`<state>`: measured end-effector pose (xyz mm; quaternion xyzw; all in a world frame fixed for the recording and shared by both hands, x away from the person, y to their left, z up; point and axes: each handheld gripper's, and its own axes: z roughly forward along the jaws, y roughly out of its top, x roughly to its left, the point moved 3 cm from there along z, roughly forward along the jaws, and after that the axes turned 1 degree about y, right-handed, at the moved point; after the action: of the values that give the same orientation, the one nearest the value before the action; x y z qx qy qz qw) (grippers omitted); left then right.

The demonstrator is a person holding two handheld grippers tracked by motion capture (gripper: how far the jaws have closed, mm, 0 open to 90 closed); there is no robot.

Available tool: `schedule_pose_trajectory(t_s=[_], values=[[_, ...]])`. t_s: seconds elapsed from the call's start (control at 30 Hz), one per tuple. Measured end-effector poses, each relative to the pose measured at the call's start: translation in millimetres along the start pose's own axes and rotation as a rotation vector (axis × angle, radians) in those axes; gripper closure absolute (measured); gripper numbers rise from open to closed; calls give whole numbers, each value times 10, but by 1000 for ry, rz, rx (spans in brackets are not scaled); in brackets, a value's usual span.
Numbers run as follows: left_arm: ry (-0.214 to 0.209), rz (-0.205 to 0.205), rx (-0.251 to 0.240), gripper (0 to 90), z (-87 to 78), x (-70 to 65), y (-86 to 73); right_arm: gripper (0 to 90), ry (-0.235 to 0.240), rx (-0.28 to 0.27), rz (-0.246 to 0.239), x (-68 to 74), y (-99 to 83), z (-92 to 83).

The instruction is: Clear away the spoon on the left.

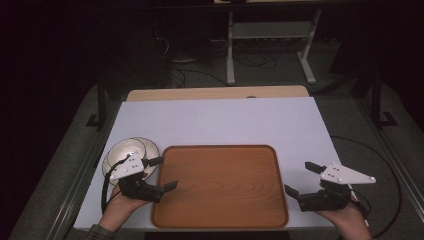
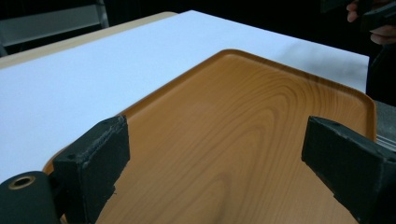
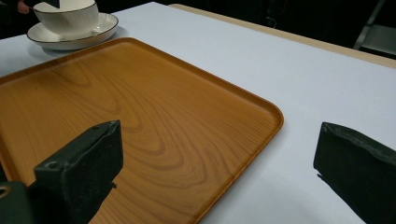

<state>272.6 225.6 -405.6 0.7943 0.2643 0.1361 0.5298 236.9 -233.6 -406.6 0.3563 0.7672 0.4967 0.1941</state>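
Observation:
A wood-grain tray (image 1: 220, 185) lies at the near middle of the white table and holds nothing. Left of it, a white cup (image 3: 67, 17) stands on a white saucer (image 3: 74, 36); in the high view the saucer (image 1: 117, 150) is partly covered by my left gripper's grey plate. My left gripper (image 1: 163, 173) hovers open at the tray's left edge, jaws wide apart over the tray (image 2: 243, 126). By the tray's right edge my right gripper (image 1: 302, 178) is open too, one jaw over the tray (image 3: 121, 102), the other over the white table.
A white sheet (image 1: 220, 122) covers the table, with a strip of bare wood (image 1: 215, 93) at its far edge. Beyond the table stands a white metal frame (image 1: 270, 35) on a dark floor. Cables trail from both grippers.

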Motion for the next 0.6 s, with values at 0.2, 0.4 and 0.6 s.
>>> schedule_pose_trajectory(t_s=[0.2, 0.4, 0.6], values=[[-13, 7, 3, 134, 5, -41, 3, 8, -4, 5, 1, -6, -3, 2], [-22, -13, 30, 195, 9, -53, -38, 8, -6, 5, -1, 0, 2, 0], [-29, -10, 57, 364, -9, -59, -67, 8, 2, 0, -2, 7, 9, -7]])
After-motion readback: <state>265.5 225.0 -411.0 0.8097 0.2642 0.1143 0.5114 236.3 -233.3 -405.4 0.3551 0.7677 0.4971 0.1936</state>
